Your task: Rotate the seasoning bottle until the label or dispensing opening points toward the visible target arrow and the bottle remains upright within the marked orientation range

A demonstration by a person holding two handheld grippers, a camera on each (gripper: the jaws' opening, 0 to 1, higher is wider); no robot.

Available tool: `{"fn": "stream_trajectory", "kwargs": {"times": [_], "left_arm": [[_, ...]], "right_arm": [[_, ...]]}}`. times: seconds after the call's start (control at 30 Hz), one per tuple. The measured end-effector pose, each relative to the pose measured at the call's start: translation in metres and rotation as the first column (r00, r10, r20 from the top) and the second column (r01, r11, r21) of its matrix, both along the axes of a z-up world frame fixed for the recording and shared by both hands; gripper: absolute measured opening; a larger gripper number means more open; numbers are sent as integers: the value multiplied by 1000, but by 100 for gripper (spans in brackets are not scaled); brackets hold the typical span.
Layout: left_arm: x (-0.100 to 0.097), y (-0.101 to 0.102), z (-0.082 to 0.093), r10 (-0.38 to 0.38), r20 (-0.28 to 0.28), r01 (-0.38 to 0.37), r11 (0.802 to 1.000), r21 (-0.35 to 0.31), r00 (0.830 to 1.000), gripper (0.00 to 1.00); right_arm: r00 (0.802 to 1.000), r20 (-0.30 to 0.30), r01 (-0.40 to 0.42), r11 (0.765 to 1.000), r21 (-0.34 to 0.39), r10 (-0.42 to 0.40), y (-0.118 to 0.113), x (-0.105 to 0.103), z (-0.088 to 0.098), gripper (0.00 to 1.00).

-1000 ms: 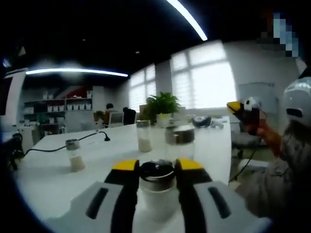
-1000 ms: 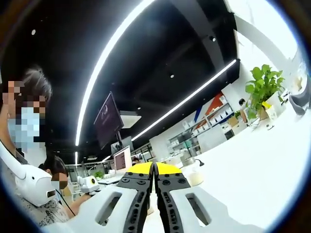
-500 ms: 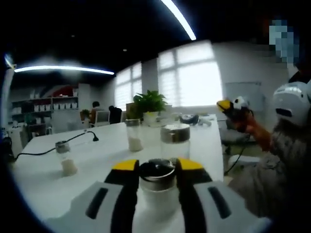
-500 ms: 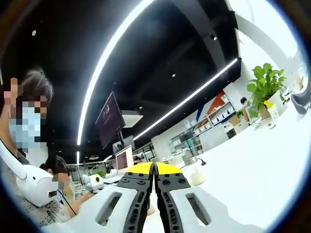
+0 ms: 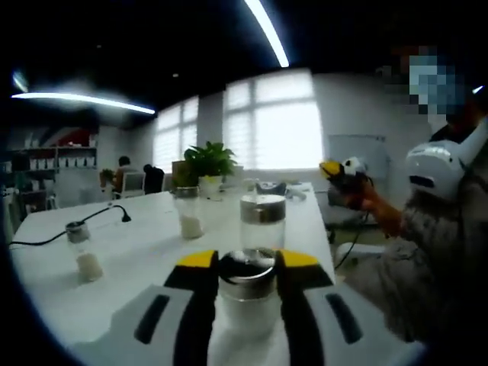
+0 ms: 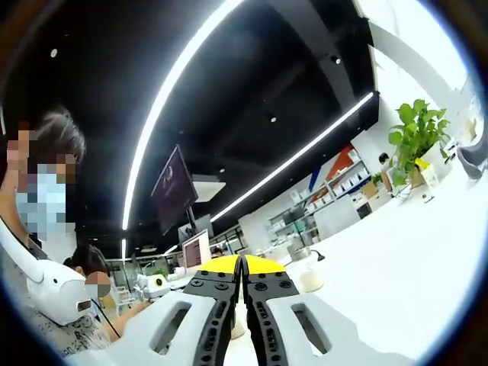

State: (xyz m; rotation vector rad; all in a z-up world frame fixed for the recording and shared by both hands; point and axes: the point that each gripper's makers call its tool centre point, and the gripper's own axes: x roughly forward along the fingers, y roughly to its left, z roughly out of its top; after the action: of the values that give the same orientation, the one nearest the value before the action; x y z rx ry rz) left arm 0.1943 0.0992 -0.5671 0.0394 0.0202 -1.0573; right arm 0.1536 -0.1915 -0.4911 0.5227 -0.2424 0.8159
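Three more shakers stand farther along your white table, the potted plant beyond. Your left gripper clamps the upright seasoning bottle nearest you. Your right gripper is closed on nothing, aimed at the ceiling lights.

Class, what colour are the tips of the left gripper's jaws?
Yellow, on the black jaws of the left gripper; clearest in the left gripper view.

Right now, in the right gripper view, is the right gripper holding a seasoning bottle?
No: the right gripper has its yellow-tipped jaws pressed together with nothing between them, tilted up over the white table.
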Motion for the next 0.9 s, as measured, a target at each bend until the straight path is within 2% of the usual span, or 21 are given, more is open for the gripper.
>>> {"fn": "stream_trajectory", "kwargs": {"times": [0.13,0.17,0.2,0.23,0.27,0.3,0.33,0.47,0.57,0.67,0.73,0.9], "left_arm": [[0,0,-1,18,-21,-18,1000,-18,1000,32],[1,1,-6,38,-64,-38,999,-7,997,33],[1,2,-11,53,-68,-51,998,31,996,36],[2,2,-13,67,-30,-65,996,62,997,40],[1,-1,-13,75,-20,-73,996,59,997,45],[0,-2,-13,76,-29,-74,996,52,997,49],[-1,-4,-10,84,-45,-84,996,18,995,50],[0,0,3,154,-48,-157,985,-72,987,47],[7,7,8,254,-25,-256,963,-81,967,47],[10,12,12,308,-59,-313,943,-109,949,44],[8,12,15,320,-57,-325,938,-118,946,44],[7,17,20,418,28,-415,906,-79,908,44]], "right_arm": [[1000,1,-2,1000,-1,2,1,0,-1,0],[1000,2,-2,1000,-1,2,2,0,-1,0],[1000,2,-2,1000,0,2,2,0,0,0],[1000,3,-1,1000,1,1,1,0,0,0],[1000,3,-1,1000,3,1,1,0,0,0],[1000,3,-2,1000,4,2,1,0,0,0],[1000,4,-1,1000,6,1,1,0,0,0],[1000,3,4,1000,9,-4,1,1,0,0],[1000,3,4,1000,10,-4,1,1,0,0],[1000,4,5,1000,5,-5,2,0,-1,0],[1000,3,4,1000,6,-4,2,0,-1,0],[1000,0,9,1000,4,-9,2,1,-2,0]]}}
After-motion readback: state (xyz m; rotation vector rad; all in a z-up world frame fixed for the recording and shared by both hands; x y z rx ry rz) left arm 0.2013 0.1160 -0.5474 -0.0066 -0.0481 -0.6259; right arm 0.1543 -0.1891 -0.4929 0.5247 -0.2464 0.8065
